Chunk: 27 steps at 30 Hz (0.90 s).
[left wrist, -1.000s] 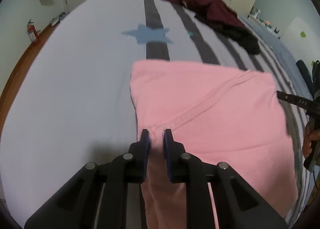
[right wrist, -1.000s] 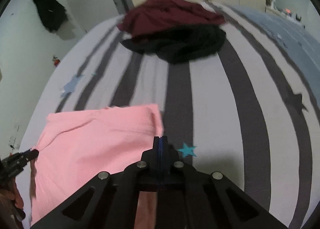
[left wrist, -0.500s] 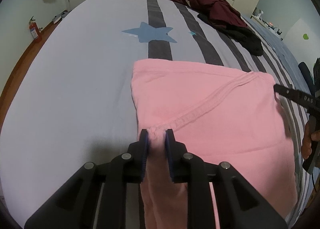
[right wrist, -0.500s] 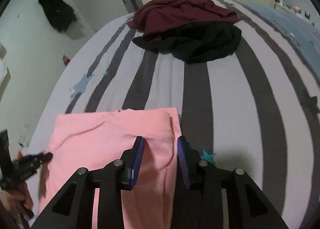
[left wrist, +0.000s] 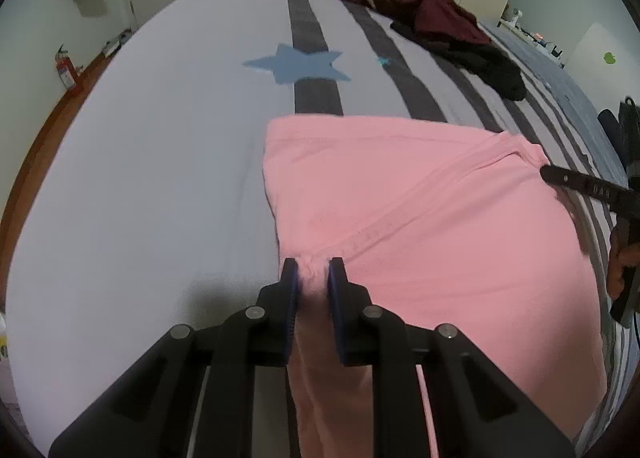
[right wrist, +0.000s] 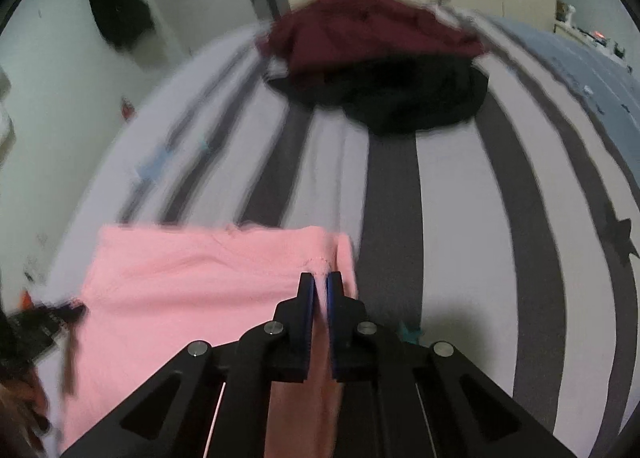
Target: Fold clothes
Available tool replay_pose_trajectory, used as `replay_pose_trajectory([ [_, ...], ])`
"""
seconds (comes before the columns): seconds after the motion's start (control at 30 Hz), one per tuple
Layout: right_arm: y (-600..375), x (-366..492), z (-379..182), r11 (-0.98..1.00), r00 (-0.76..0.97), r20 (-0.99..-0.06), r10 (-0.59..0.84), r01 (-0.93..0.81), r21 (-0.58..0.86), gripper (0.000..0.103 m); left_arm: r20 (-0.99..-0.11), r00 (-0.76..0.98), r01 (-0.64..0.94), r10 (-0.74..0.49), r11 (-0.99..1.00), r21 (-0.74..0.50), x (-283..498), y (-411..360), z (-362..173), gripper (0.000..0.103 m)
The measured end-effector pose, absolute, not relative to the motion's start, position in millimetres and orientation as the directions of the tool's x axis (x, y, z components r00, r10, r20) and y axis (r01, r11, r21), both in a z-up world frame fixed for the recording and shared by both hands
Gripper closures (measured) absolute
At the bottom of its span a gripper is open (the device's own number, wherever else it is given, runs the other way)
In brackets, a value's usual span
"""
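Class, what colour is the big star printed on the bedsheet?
Blue. The star overlaps a dark grey stripe, clearest in the left wrist view.

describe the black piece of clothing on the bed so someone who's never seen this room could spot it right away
Start at the big bed with the pale cover and dark stripes. Toward its far end, away from the flat pink garment both grippers pinch, lies a rumpled heap of two clothes. The black garment is the lower, nearer one, partly under the maroon garment.
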State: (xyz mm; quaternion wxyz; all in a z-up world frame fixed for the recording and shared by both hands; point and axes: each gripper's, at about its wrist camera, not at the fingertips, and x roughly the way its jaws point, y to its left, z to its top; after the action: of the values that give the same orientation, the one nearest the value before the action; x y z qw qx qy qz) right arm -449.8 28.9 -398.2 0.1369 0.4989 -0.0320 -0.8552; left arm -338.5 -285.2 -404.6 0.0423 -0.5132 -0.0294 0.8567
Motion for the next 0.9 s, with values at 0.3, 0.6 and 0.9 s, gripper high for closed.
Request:
replay_pose_trajectory([
  [0.3,78,-434,-367,-0.972,-0.559,-0.796,-0.233,0.110,0.207,0.088,-0.834,-0.548,0.009,0.063,-0.997,-0.081,-329,-290,-377,0.067],
  [0.6,20,-367,-370,-0.931,-0.504,-0.788,-0.354,0.273,0.243,0.088,-0.793,-0.570,-0.129,0.214,-0.977,-0.171,-328,-234,-355,0.075],
  [0.9,31,-361,-409,-0.955,-0.487,-0.823,-0.294,0.193,0.227,0.102,-0.858,-0.500,0.021,0.118,-0.989,-0.148,-349,-270,-402,0.101],
])
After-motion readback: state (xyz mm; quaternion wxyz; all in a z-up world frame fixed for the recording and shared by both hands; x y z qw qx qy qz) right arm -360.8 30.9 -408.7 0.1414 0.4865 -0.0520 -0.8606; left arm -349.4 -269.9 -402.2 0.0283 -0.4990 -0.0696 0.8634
